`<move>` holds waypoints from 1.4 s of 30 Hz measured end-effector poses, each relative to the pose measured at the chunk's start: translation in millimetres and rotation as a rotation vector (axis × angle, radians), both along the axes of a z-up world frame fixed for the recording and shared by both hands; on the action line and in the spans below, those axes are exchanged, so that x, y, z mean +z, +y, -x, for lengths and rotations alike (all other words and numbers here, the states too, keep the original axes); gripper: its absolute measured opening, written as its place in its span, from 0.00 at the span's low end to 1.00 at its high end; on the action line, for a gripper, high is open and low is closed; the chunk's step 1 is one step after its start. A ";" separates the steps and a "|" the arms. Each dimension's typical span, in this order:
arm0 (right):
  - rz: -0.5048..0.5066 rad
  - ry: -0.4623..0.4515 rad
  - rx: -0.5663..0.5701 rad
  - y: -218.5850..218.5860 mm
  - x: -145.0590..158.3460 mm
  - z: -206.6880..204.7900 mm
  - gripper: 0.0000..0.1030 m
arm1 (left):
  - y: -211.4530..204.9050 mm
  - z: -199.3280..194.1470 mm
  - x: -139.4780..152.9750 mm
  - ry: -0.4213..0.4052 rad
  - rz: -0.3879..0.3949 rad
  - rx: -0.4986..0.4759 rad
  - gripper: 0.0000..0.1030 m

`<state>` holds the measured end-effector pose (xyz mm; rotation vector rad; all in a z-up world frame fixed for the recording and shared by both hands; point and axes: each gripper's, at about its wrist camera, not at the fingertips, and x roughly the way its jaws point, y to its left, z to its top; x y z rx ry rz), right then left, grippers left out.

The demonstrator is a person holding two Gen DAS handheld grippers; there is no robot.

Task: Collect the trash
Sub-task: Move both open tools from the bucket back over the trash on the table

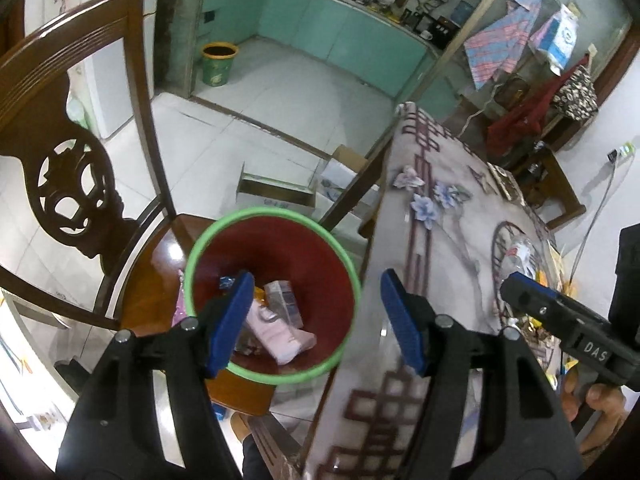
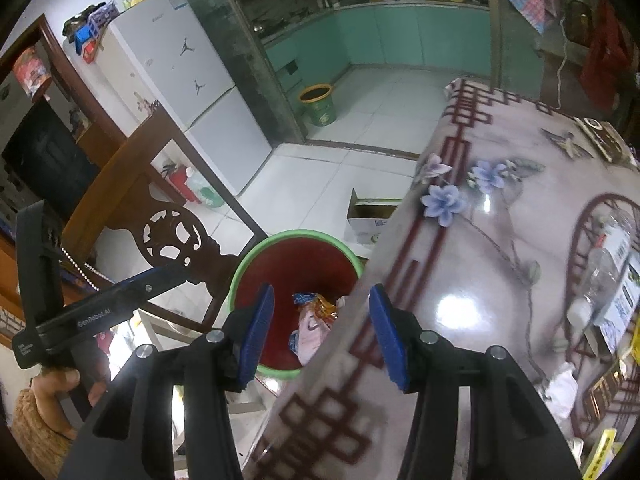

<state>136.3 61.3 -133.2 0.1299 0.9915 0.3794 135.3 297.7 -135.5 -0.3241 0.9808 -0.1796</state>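
— Left tongs (image 1: 316,322) gaping, nothing in them, hanging over the bin (image 1: 272,294) on the chair (image 1: 72,184). I see trash (image 1: 276,320) in the bottom: a pink pack, wrappers.

— And the right?

— From its own camera, right tongs (image 2: 322,334) spread wide too, empty, straddling the table (image 2: 500,280) edge with the bin (image 2: 296,300) just below. A bottle (image 2: 604,268) and papers lie at the far right of the table.

— So, which step?

— A drop looks done, I'd say. Next I swing right, toward that bottle, and close on it.
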 end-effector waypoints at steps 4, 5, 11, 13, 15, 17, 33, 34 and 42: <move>-0.014 -0.019 -0.020 -24.6 6.2 19.9 0.47 | -30.2 10.1 12.8 -0.029 -0.012 -0.040 0.61; -0.015 -0.025 -0.024 -31.6 7.7 25.3 0.47 | -38.5 13.0 15.5 -0.035 -0.012 -0.048 0.61; -0.014 -0.032 -0.043 -81.8 10.0 56.6 0.48 | -95.1 31.1 15.8 -0.025 -0.012 -0.089 0.61; -0.017 -0.026 -0.060 -103.9 8.7 67.8 0.48 | -117.5 39.0 14.6 -0.020 -0.015 -0.110 0.61; -0.016 -0.020 -0.082 -128.1 7.1 77.5 0.48 | -142.7 47.3 13.2 -0.015 -0.015 -0.132 0.61; -0.014 -0.016 -0.115 -157.5 5.8 86.6 0.48 | -167.8 54.3 12.0 -0.012 -0.016 -0.154 0.61; 0.144 0.045 -0.478 -390.4 -39.4 57.0 0.75 | -318.1 76.4 10.0 -0.016 -0.050 -0.278 0.63; 0.141 0.062 -0.490 -398.8 -45.4 48.7 0.77 | -324.5 75.1 9.7 -0.015 -0.054 -0.286 0.64; 0.128 0.190 -0.475 -419.0 -92.2 -6.7 0.77 | -402.8 43.8 -3.5 0.015 -0.135 -0.426 0.65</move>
